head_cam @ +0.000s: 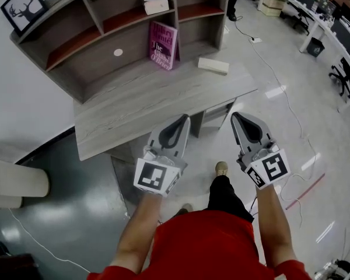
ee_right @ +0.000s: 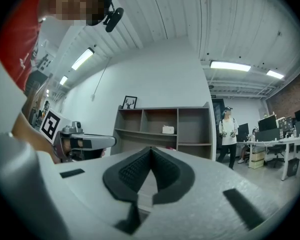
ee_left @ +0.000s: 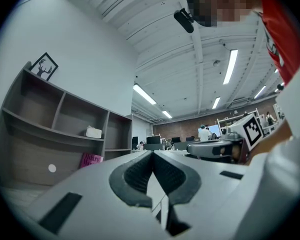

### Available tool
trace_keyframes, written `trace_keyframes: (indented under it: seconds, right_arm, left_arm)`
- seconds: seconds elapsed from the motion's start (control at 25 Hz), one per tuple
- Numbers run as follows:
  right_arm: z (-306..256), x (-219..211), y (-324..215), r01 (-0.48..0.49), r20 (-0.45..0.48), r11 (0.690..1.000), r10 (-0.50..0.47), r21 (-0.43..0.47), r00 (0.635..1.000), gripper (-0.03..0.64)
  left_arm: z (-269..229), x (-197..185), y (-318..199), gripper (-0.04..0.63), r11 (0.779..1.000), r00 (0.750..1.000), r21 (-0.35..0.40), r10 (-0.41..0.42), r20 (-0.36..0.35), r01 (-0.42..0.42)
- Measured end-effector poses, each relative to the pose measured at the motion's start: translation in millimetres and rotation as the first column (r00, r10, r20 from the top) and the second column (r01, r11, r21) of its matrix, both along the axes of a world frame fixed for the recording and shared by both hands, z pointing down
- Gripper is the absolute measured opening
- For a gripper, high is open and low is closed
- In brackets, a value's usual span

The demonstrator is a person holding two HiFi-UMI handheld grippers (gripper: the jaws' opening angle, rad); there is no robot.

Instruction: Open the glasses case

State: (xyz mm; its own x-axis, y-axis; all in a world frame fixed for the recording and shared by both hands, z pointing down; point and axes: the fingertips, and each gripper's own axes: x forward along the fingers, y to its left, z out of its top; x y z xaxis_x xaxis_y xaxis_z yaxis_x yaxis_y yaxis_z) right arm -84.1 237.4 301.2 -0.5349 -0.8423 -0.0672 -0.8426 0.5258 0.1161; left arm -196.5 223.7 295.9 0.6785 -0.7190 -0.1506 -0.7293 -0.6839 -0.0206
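Observation:
A pale oblong glasses case (head_cam: 213,65) lies shut on the grey wooden desk (head_cam: 134,107), near its far right corner. My left gripper (head_cam: 185,117) hovers over the desk's front edge, its jaws shut with nothing between them. To its right, my right gripper (head_cam: 235,115) is level with it, beyond the desk's front right corner and above the floor, also shut and empty. Both point toward the desk, with the case well ahead of them. The left gripper view shows the shut left gripper (ee_left: 152,153) and the right gripper (ee_left: 217,148) beside it. In the right gripper view the right gripper (ee_right: 150,149) is shut.
A grey shelf unit (head_cam: 76,45) stands at the back of the desk. It holds a pink book (head_cam: 163,45), a white box (head_cam: 156,4) and a framed deer picture (head_cam: 23,7). A pale cylinder (head_cam: 17,182) sits left. A person (ee_right: 228,134) stands by the office desks on the right.

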Motion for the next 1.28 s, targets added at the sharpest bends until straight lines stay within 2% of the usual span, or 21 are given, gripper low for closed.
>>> trace_keyframes:
  seconds: [0.4,0.72,0.96,1.28]
  right_arm:
    - [15,71,-123,0.077,-0.027,0.997,-0.077,-0.002,0.997,0.005]
    - [33,125,-215,0.17,-0.027,0.985,-0.171,-0.037,0.985,0.005]
    - [48,146,-263,0.212,-0.033,0.975,-0.215,-0.071,0.976,0.005]
    - [74,145,-311,0.214,-0.049,0.969,-0.221,-0.126,0.974,0.005]
  left_arm:
    - [21,74,-120,0.009,0.996,0.995,-0.034,-0.077,0.064,0.079]
    - [58,126,-211,0.009,0.98,0.977,-0.082,-0.169,0.131,0.18]
    - [81,146,-253,0.009,0.968,0.965,-0.125,-0.195,0.176,0.219]
    - [110,146,-300,0.009,0.959,0.957,-0.163,-0.193,0.215,0.231]
